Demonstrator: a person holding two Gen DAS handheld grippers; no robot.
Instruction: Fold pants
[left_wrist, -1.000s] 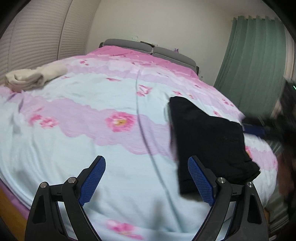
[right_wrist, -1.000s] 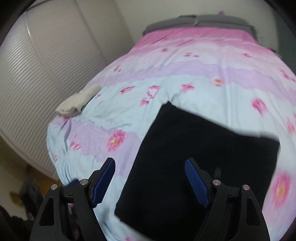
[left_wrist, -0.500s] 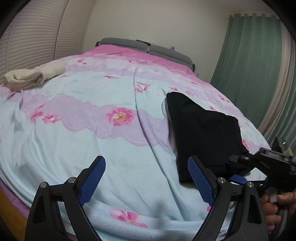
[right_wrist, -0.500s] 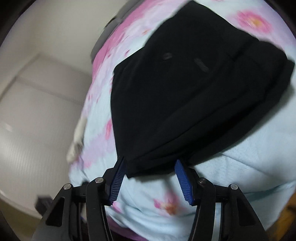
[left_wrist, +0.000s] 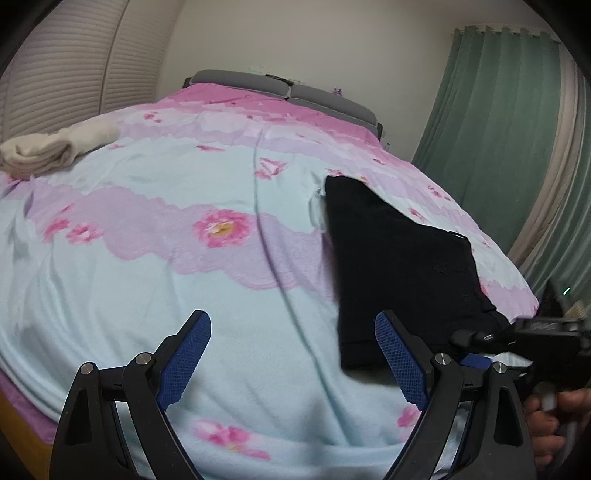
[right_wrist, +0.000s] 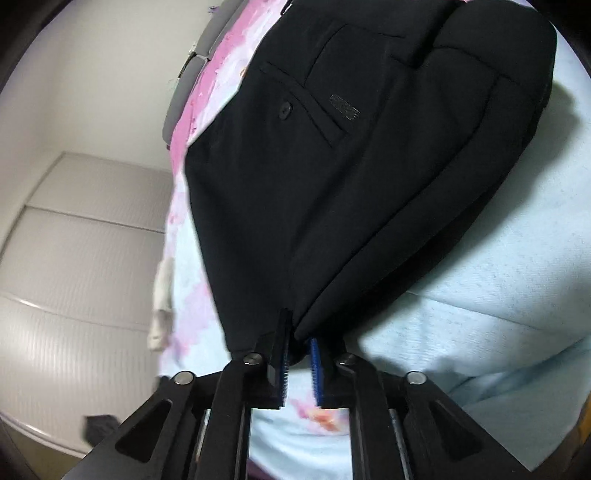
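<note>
Black pants (left_wrist: 399, 266) lie folded flat on the right half of the flowered bed cover (left_wrist: 147, 258), back pocket up (right_wrist: 332, 166). My right gripper (right_wrist: 297, 341) is rolled onto its side at the near corner of the pants. Its jaws are closing, and the cloth's corner is pinched between the blue pads. In the left wrist view the same gripper (left_wrist: 476, 347) reaches in from the right, with a person's hand (left_wrist: 546, 417) behind it. My left gripper (left_wrist: 291, 332) hangs wide open over bare cover, just left of the pants' near edge, holding nothing.
A folded cream garment (left_wrist: 48, 147) lies at the bed's far left. A grey headboard (left_wrist: 280, 88) closes the far end. Green curtains (left_wrist: 498, 129) hang on the right and slatted wardrobe doors (left_wrist: 55, 74) stand on the left. The bed's near edge drops off below the grippers.
The right gripper came down from above the pants to their near corner, rolled onto its side and narrowed its jaws onto the cloth. The left gripper stayed where it was, open.
</note>
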